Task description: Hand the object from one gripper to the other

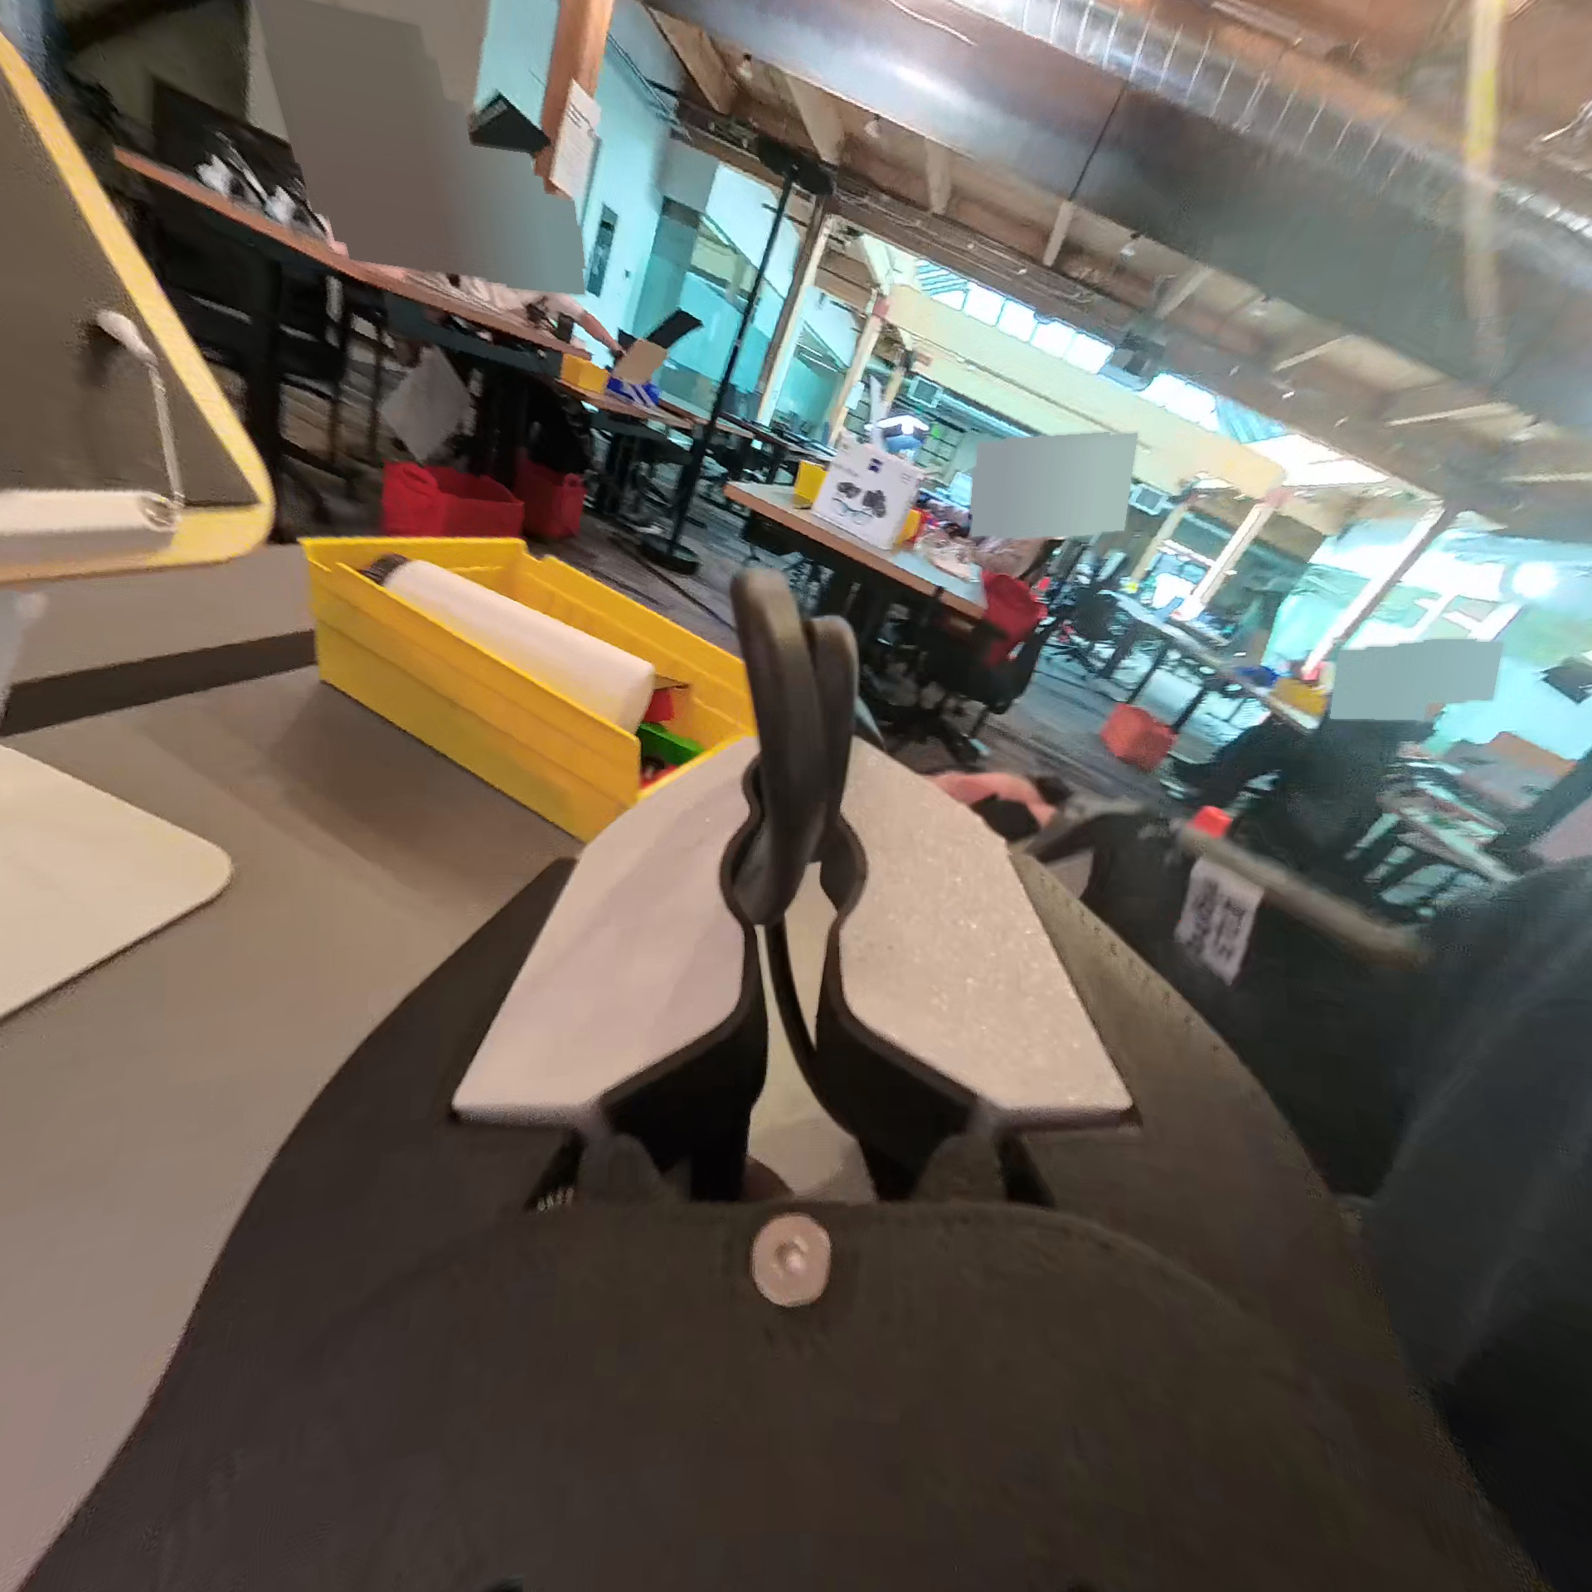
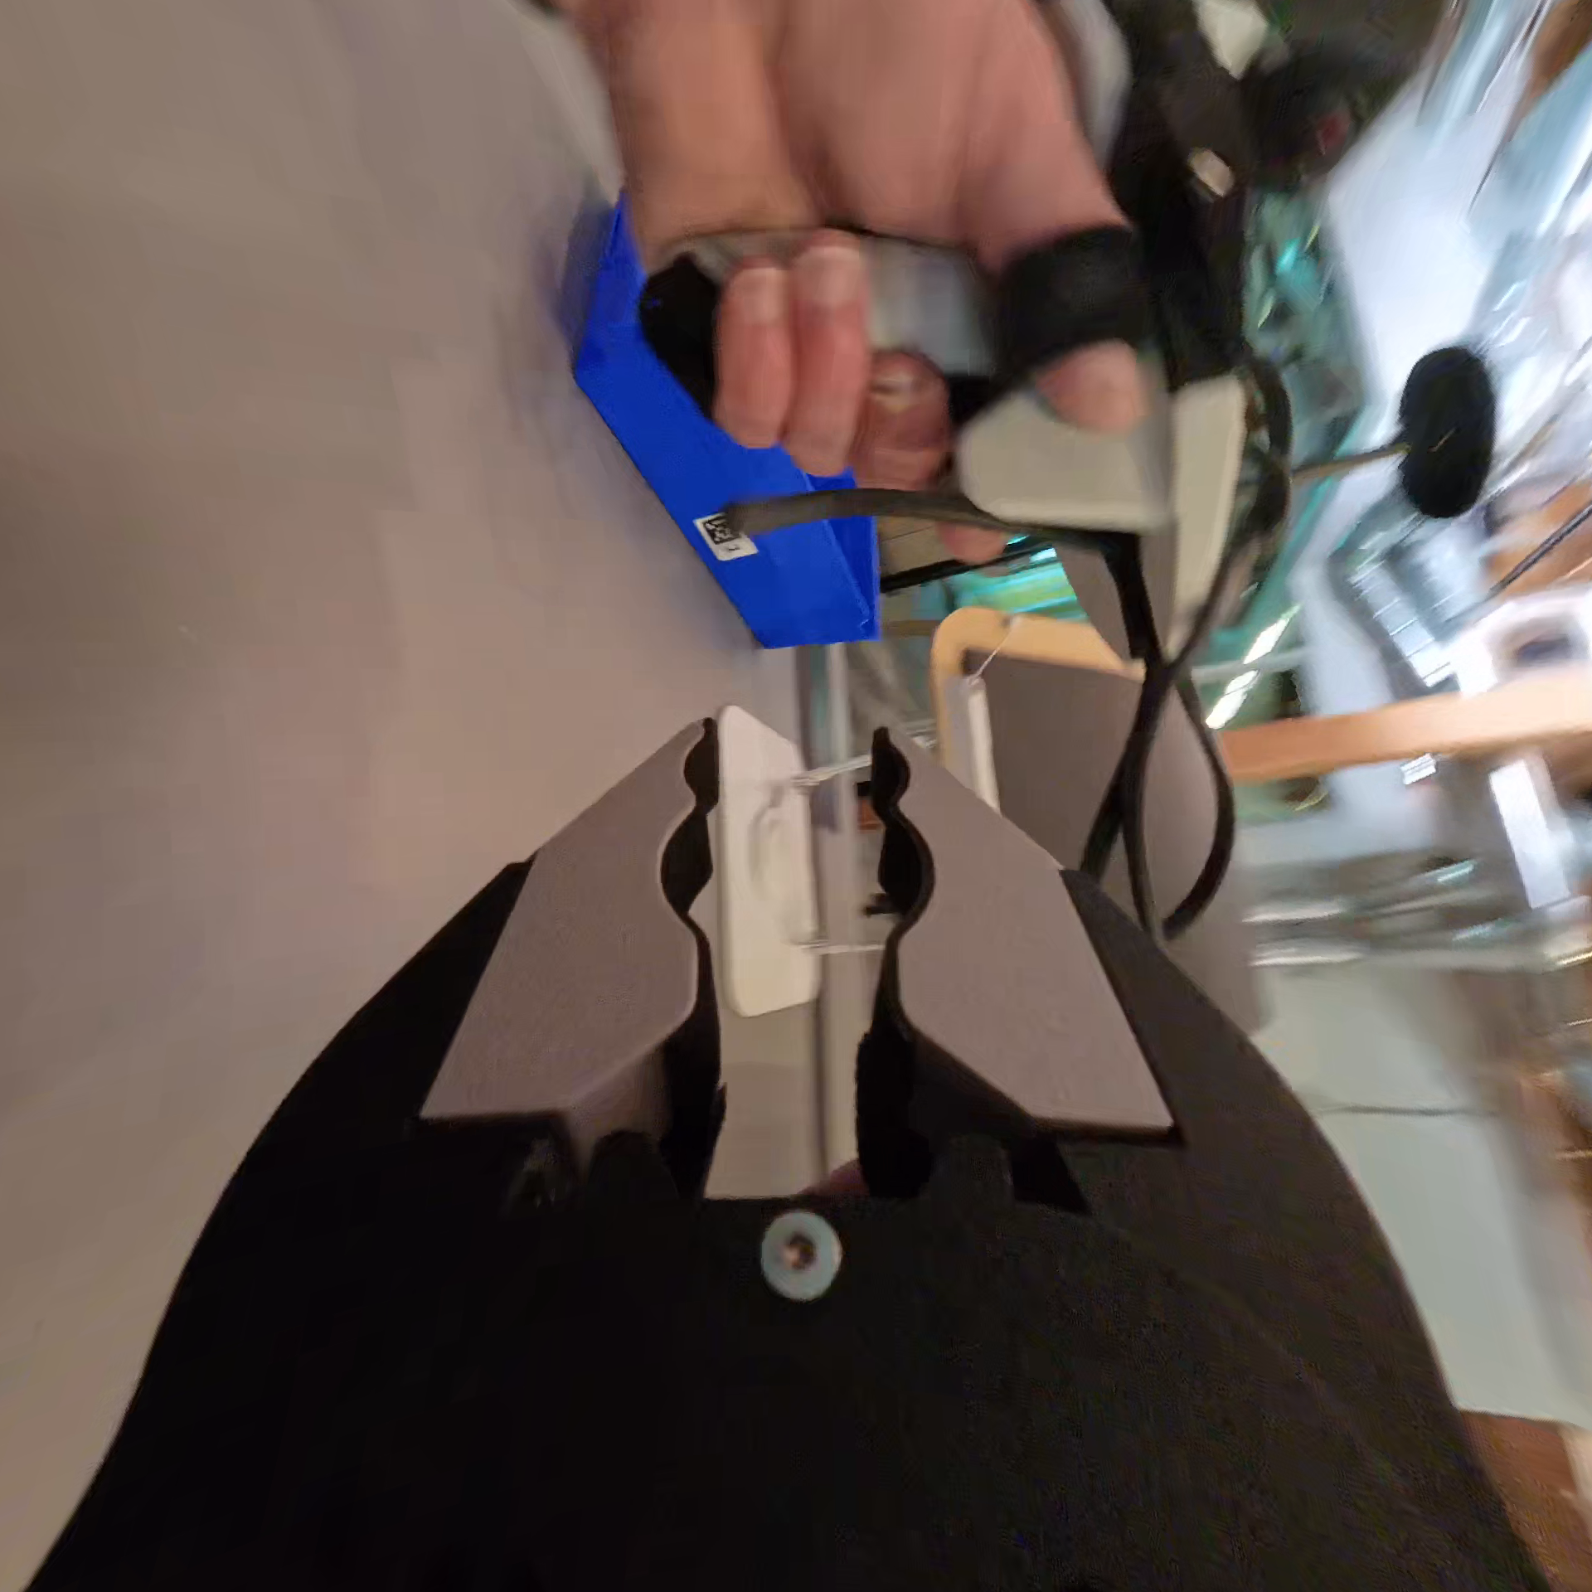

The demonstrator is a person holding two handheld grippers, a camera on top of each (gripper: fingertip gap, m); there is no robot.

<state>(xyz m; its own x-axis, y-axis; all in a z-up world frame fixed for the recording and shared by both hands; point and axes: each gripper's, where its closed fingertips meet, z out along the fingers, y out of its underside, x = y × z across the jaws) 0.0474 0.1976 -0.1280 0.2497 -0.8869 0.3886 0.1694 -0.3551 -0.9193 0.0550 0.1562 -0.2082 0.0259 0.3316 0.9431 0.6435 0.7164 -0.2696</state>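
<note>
My left gripper (image 1: 797, 780) is shut on a thin black object (image 1: 792, 680). Its two rounded black ends stick out past the fingertips, and a narrow strip runs back between the pads. The right wrist view shows that gripper (image 2: 1060, 469) farther off, held by a hand (image 2: 801, 362), with a thin dark part of the object (image 2: 810, 510) poking out sideways. My right gripper (image 2: 792, 741) is open and empty, below the left gripper and apart from it. The view is blurred.
A yellow bin (image 1: 482, 689) on the grey table (image 1: 258, 991) holds a white cylinder (image 1: 517, 642) and small coloured pieces. A blue bin (image 2: 732, 482) lies behind the hand. A white stand base (image 1: 86, 870) and a yellow-edged panel (image 1: 215, 405) are on the left.
</note>
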